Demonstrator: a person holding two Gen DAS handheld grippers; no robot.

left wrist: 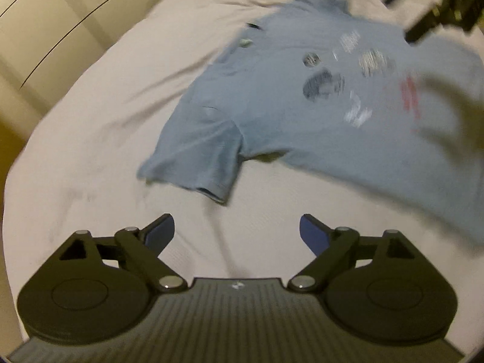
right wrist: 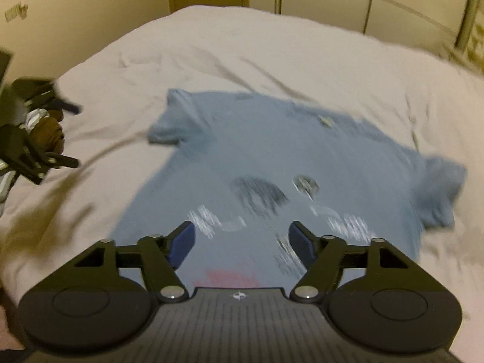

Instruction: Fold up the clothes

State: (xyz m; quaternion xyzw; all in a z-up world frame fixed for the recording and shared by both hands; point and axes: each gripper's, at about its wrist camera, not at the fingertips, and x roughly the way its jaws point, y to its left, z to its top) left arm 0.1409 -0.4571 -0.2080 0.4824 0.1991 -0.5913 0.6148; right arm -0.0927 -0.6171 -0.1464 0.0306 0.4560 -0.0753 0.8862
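Light-blue printed cotton t-shirt [right wrist: 272, 157] lies spread, front up, on white bedsheet [right wrist: 272, 45]. Left gripper [left wrist: 237, 233] & right gripper [right wrist: 242, 242] both hover w/ fingers apart, holding nothing. Probably pre-fold; next needs a sleeve/edge pinch.

Left wrist view looks down over bed [left wrist: 90, 121] toward shirt [left wrist: 287, 106] from its sleeve side — right wrist view sits closer, over its hem, facing wardrobe [right wrist: 363, 0]. Both share shirt, bed.
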